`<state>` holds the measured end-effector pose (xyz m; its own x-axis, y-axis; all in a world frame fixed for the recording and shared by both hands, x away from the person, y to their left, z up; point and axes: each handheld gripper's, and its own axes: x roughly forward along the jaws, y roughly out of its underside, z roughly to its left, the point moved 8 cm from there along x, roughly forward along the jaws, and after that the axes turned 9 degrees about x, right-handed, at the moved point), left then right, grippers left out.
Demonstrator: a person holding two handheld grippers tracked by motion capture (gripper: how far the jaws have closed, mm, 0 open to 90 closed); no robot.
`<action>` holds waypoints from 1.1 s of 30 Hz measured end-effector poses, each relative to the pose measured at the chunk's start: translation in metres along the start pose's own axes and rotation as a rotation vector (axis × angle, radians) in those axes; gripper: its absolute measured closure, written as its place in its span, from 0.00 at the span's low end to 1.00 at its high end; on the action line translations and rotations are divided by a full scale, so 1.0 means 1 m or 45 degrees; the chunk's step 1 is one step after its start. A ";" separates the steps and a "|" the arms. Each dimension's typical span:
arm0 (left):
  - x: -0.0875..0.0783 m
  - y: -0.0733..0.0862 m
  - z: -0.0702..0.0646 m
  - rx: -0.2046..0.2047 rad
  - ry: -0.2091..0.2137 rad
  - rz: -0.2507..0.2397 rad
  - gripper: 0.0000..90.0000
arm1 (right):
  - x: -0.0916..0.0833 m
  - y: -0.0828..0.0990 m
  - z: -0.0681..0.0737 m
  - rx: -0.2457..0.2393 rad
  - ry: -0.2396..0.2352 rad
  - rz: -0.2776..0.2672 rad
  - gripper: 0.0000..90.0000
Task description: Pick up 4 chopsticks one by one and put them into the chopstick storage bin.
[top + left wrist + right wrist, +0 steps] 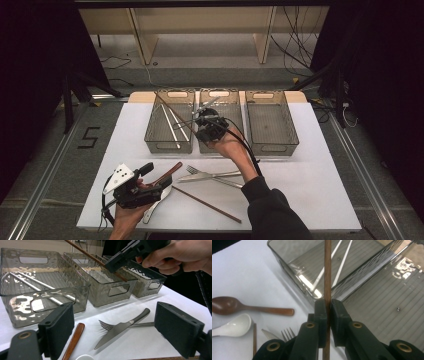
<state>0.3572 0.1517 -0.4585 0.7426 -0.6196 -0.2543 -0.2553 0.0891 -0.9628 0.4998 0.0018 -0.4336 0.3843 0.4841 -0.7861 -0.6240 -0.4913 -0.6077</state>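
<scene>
My right gripper (201, 124) hovers over the near end of the middle clear bin (235, 145), shut on a brown chopstick (172, 109). The stick slants up-left across the left bin (150, 135). In the right gripper view the jaws (327, 312) pinch the chopstick (327, 275) upright between them. My left gripper (155, 181) stays low at the table's front left with its jaws wide open and nothing between them (117, 332). A knife (117, 330) and a fork (106, 325) lie just ahead of it.
Two white chopsticks (172, 127) lie in the left bin. A third bin (290, 135) stands at the right. On the white table lie a wooden spoon (227, 305), a white spoon (234, 326) and a second brown chopstick (205, 202).
</scene>
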 end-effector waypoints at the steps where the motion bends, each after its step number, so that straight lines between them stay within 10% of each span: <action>1: 0.000 0.000 0.000 0.000 0.001 0.000 0.18 | 0.001 -0.002 0.000 0.009 0.002 -0.003 0.94; 33: 0.000 -0.001 0.000 0.001 0.005 -0.006 0.18 | 0.033 -0.044 0.003 0.176 0.000 -0.039 0.94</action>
<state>0.3571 0.1520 -0.4578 0.7414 -0.6230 -0.2495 -0.2512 0.0871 -0.9640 0.5374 0.0418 -0.4326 0.4043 0.4974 -0.7675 -0.6998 -0.3721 -0.6098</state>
